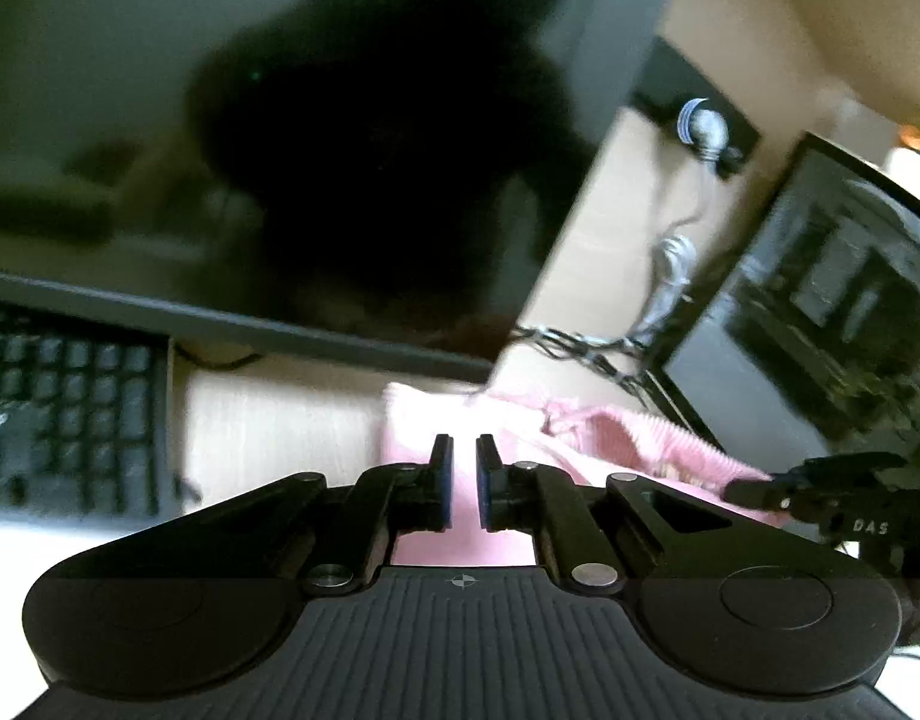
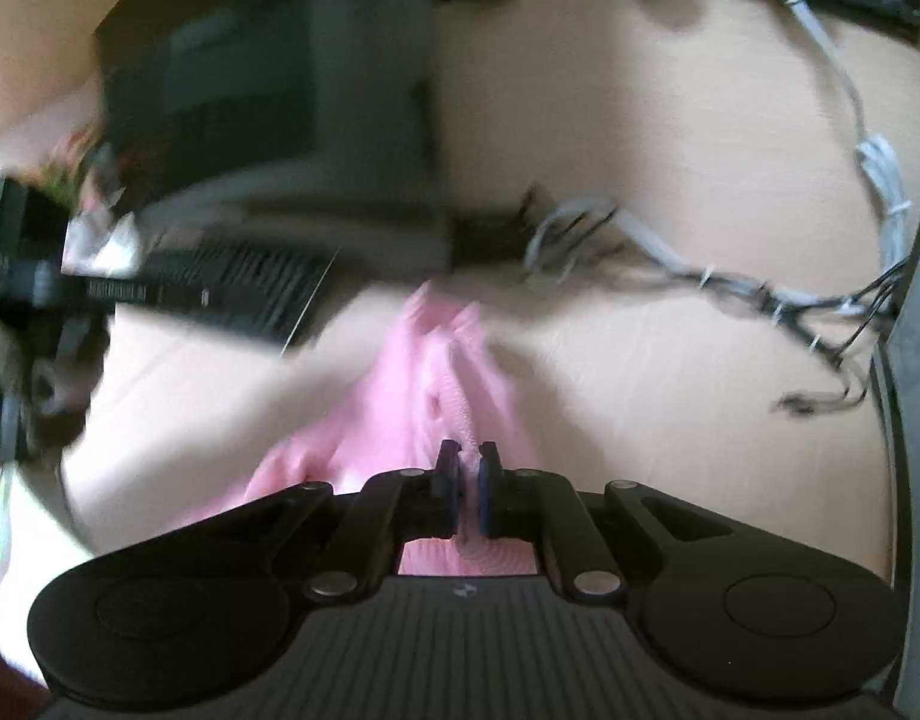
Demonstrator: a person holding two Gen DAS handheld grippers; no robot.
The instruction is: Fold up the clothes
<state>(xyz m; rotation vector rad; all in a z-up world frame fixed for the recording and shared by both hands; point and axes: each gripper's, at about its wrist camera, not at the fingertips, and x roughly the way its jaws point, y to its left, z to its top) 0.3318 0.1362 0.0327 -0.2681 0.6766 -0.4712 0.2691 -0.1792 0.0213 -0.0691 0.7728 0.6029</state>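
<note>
Pink garment [image 2: 424, 396] lies bunched on the pale wood desk [image 2: 670, 180], stretched between my two grippers. My right gripper [image 2: 467, 480] has its fingers pinched on a ribbed fold. My left gripper [image 1: 463, 474] has its fingers nearly together with pink cloth in the narrow gap; I take it as gripped. Right gripper's tip shows at the far edge of the left view, on the ribbed hem. Beyond: monitor [image 1: 280, 150], keyboard [image 1: 70, 408], cables [image 2: 730, 288]. Views are motion-blurred.
</note>
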